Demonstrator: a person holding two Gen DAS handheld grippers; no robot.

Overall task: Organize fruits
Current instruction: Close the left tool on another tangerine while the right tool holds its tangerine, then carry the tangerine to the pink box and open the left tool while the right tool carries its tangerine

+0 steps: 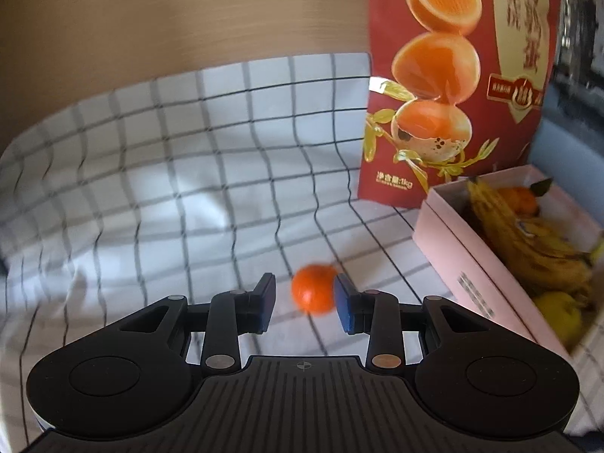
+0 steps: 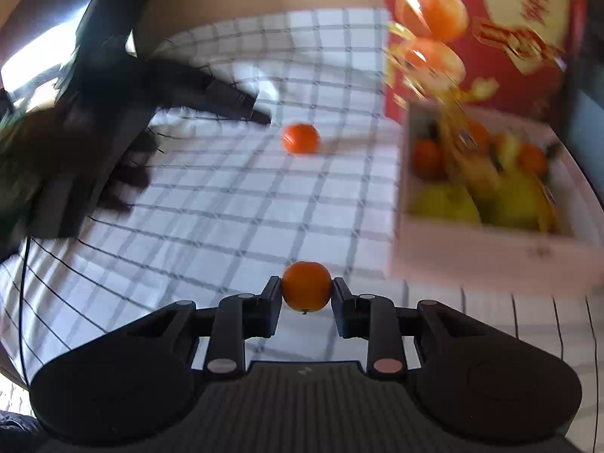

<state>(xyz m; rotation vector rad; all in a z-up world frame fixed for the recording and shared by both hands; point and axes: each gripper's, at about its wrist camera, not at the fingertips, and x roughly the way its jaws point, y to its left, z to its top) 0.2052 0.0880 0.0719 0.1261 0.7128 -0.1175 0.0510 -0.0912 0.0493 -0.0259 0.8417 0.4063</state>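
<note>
Orange mandarin [image 2: 306, 291] sits pinched between the pads of the right tongs [image 2: 306, 294], lifted clear of the checked cloth [image 2: 226, 226], likely in transit to the pink box [image 2: 490, 260] ahead and to the right of them. Box already carries bananas [image 2: 464, 166], yellow fruit [image 2: 445, 204] and more mandarins, so it reads as the collection spot.

Left tongs [image 1: 305, 298] are spread wide with a second mandarin [image 1: 312, 293] between the jaws. It sits against the right pad [image 1: 341, 302] with a clear gap to the left one, no grip yet. Looks like it rests on the cloth, lined up for a pinch. In the right view this same fruit [image 2: 301, 137] lies far ahead of the right tongs with the left tongs' dark body [image 2: 113, 113] just to its left.

Red bag [image 1: 453, 75] stands behind the box, printed with halved eggs; its top is cut off.

Hard to read: heavy motion blur in the right view smears the box contents, so fruit count is unclear. Whatever counter is under the cloth is fully covered. Box far end runs out of frame in the left view. Whether the left-side mandarin truly touches the pad or just overlaps it I can't confirm.
</note>
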